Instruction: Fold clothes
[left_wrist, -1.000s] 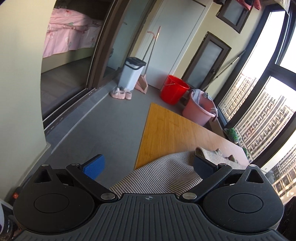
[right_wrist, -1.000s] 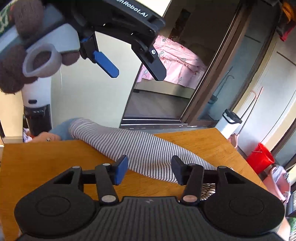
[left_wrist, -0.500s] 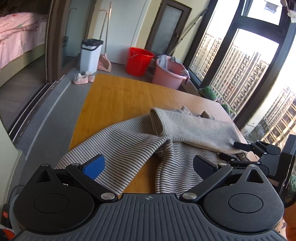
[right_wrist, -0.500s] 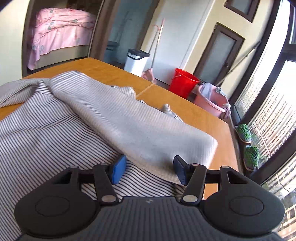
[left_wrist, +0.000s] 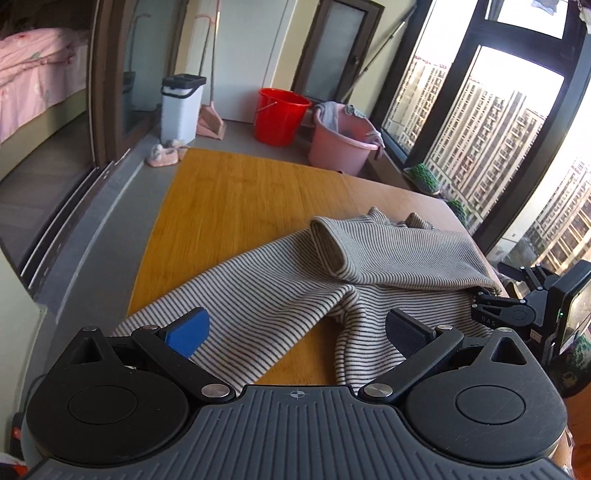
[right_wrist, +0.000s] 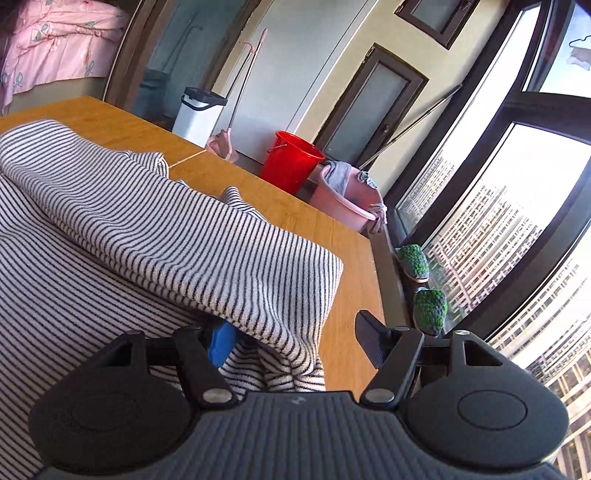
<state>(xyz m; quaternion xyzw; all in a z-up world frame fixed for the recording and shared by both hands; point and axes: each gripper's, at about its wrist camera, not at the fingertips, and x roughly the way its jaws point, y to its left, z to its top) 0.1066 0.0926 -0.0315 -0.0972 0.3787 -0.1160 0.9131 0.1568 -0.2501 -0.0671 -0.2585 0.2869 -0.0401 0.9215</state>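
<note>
Striped sweater (left_wrist: 369, 280) lies crumpled on wooden table (left_wrist: 236, 206), one sleeve flopped across body. Left gripper (left_wrist: 295, 330) spread wide, empty, above near sleeve. Right gripper (right_wrist: 291, 341) opening, hem fabric draped between jaws, unpinched. Best next: flatten body, straighten sleeves before first fold.

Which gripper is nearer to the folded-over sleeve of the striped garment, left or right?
Right. The right gripper is opening at the folded sleeve, which drapes over one finger. The left gripper hovers open further back.
</note>
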